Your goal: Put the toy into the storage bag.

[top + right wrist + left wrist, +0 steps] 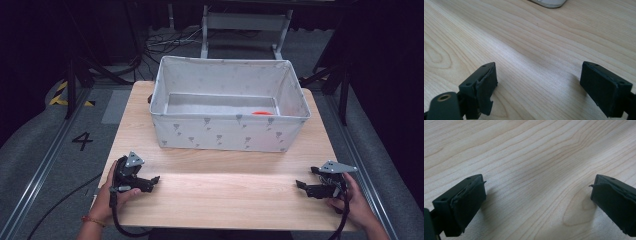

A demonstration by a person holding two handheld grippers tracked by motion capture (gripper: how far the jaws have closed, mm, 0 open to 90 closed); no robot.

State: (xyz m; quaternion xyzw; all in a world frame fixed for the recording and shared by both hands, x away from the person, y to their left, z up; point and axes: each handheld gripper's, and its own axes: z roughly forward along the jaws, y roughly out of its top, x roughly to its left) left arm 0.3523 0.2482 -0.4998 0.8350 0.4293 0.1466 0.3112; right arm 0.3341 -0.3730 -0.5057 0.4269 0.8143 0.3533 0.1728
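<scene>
My left gripper [156,180] rests on the wooden table [225,200] near its front left, held by a hand, its jaws pointing right. In the left gripper view its jaws [537,195] stand wide apart over bare wood, open and empty. My right gripper [299,185] sits near the front right, jaws pointing left, also in a hand. The right gripper view has its jaws [539,82] spread wide with only tabletop between them. A white fabric bin [227,131] stands at the back of the table, and a small orange-red thing [262,113] lies on its floor at the right.
A corner of the bin [549,3] peeks in at the top of the right gripper view. Black cables trail from both grippers off the front edge. Dark stands and a metal frame [245,22] surround the table on the grey floor.
</scene>
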